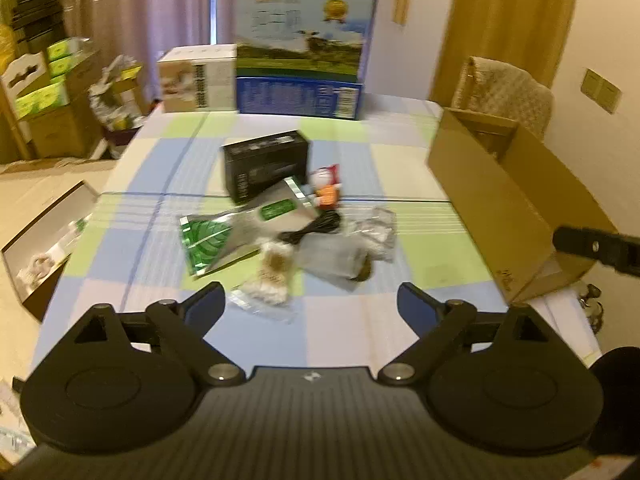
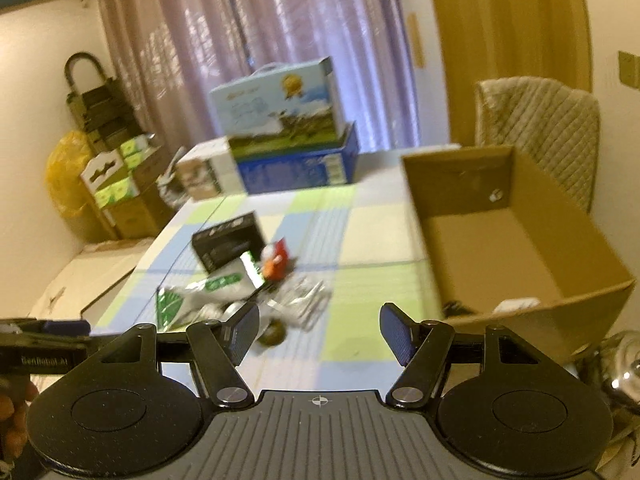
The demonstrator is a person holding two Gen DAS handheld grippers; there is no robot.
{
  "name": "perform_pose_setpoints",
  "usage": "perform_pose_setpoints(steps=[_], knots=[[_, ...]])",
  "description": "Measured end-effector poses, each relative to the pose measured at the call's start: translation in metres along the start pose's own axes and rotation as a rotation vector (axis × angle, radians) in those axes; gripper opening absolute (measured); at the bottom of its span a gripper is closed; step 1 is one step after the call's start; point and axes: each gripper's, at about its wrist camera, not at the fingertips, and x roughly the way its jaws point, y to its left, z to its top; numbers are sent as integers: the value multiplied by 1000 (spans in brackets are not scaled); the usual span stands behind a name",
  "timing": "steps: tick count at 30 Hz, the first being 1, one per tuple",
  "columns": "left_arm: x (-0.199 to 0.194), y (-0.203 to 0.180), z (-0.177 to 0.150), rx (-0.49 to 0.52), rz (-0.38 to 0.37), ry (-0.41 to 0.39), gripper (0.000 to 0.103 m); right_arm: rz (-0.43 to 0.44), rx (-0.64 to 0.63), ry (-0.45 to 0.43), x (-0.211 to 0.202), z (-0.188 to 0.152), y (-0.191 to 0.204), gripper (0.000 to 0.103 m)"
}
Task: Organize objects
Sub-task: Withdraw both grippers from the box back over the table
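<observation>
1. The left hand-held gripper (image 1: 310, 300) hangs over the near edge of the bench (image 1: 400, 168), its two blue-padded fingers spread wide with nothing between them.
2. The right hand-held gripper (image 2: 320, 334) is likewise wide open and empty, just short of the cardboard box (image 2: 532, 308).
3. The heap to be tidied lies left of that box, in the middle of the checked cloth: a clear packet of pale bits (image 1: 266, 280) nearest the left fingers, a grey pouch (image 1: 332, 260) beside it, a silver-and-green bag (image 1: 240, 232) behind, a coiled black cable (image 1: 316, 228), a crinkly clear packet (image 1: 376, 232), a small red-and-white toy (image 1: 326, 188) and a black carton (image 1: 266, 164) farthest from the box.
4. The cardboard box stands open at the bench's right edge; a small white thing and something dark seem to lie inside, too blurred to name.
5. I'd judge the sorting barely begun. The nearest packet looks the sensible pick: come down over it, close on the crimped edge rather than the loose middle, and lift clear so the pouch is not dragged.
6. Both views are smeared, so settle before closing.
</observation>
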Motion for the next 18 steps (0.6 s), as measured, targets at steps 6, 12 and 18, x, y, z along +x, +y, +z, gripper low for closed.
perform_pose_setpoints(steps=[6,12,18], knots=[[1,24,-9,-13,20,24,94,14,-35,43,18,-15,20,64],[16,40,-11,-10,25,38,94,19,-54,78,41,-25,30,64],[47,54,-7,-6,11,66,93,37,-88,102,75,-30,38,64]])
